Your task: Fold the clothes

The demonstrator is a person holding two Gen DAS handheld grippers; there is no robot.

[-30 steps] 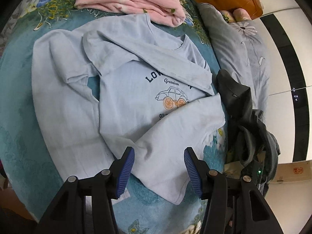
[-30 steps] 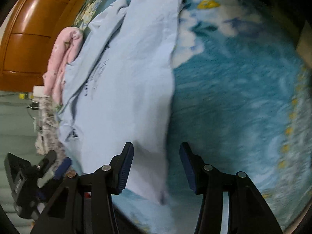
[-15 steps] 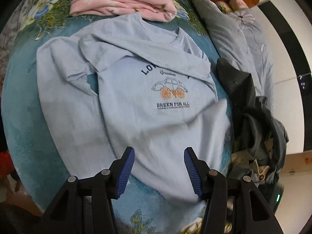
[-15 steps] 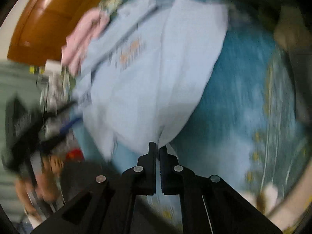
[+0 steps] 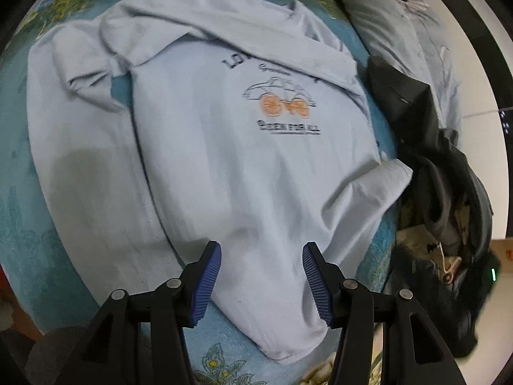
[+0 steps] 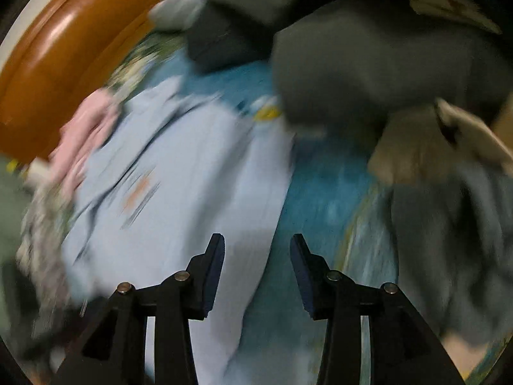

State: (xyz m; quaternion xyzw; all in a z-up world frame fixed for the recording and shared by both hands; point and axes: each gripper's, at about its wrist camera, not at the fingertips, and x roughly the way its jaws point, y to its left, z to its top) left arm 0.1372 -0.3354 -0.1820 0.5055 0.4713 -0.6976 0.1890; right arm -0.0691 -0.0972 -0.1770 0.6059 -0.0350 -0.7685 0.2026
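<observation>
A pale blue shirt (image 5: 224, 160) lies spread, print up, on a bed just ahead of the left gripper (image 5: 261, 284); the right gripper (image 6: 256, 272) hovers at its side edge; both gape empty; the cloth looks light and limp; pinch the hem.

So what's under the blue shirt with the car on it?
The light blue T-shirt lies on a teal floral bedspread, visible around its edges. Anything else beneath is covered.
</observation>
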